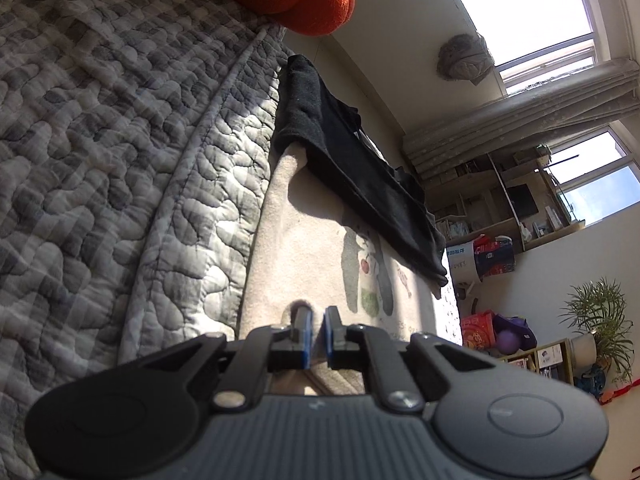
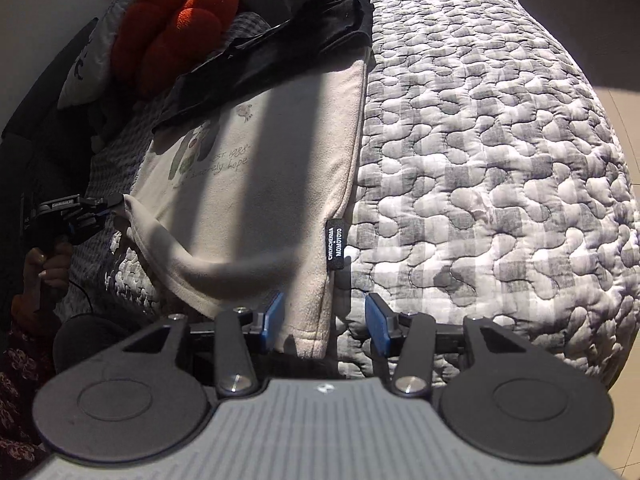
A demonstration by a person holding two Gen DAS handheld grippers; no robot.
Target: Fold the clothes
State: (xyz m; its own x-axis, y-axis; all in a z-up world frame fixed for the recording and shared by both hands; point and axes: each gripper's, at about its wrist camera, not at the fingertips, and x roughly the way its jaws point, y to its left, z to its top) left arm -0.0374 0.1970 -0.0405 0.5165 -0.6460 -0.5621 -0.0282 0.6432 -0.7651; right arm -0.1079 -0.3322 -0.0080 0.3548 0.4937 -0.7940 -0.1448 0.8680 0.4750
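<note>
A cream sweatshirt (image 2: 248,184) with a small print lies flat on the grey checked quilt (image 2: 480,160). A black garment (image 2: 280,52) lies across its far end. In the right wrist view my left gripper (image 2: 110,204) pinches the sweatshirt's left corner and lifts it, so a fold curls inward. From the left wrist view, that gripper (image 1: 317,320) is shut with cream cloth (image 1: 304,240) between the blue pads. My right gripper (image 2: 325,312) stands open over the near hem, beside the black side label (image 2: 335,246). Its pads do not press on the cloth.
An orange lobed cushion (image 2: 176,28) and a grey pillow (image 2: 88,56) sit at the far left of the bed. A person's hand (image 2: 48,268) holds the left tool. Beyond the bed stand shelves (image 1: 500,208), bags and a potted plant (image 1: 600,320). The quilt's rounded edge drops to the floor on the right.
</note>
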